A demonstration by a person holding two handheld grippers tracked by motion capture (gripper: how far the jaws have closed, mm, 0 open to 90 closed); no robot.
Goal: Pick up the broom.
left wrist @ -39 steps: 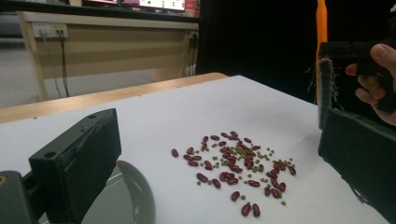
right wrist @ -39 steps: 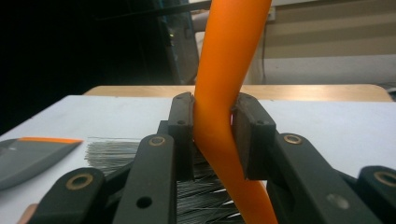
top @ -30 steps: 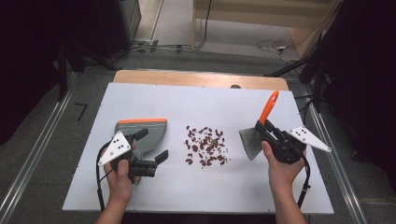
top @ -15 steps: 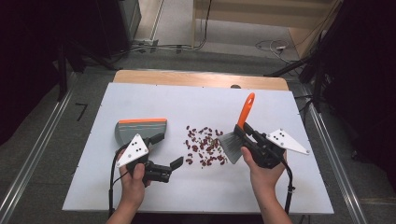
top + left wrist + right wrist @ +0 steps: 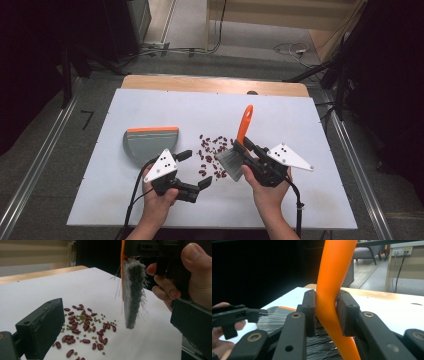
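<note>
I am holding the small hand brush with the orange plastic handle and grey bristles [image 5: 235, 159] in my right gripper [image 5: 248, 151], whose jaws are clamped on the handle just above the bristle head, as the right gripper view shows plainly. Gripping it that low is giving me firm control of the head. The bristles are hanging downward, lifted a little clear of the white tabletop [image 5: 300, 120] by the look of the left gripper view, so nothing is being dragged yet.

The scatter of dark red beans and small green ones [image 5: 212, 154] is lying just to the left of the brush head, between my two grippers. My left gripper [image 5: 194, 168] is standing with its jaws wide apart and holding nothing, directly on the near side of the pile, one jaw on each side of my line of sight to the beans.

The grey dustpan with the orange edge [image 5: 149, 144] is lying flat beyond my left gripper, close to the beans. I judge the layout is serving a sweep: brush on one side, pan on the other, pile in the middle. The empty gripper seems to be waiting to steady that pan.
</note>
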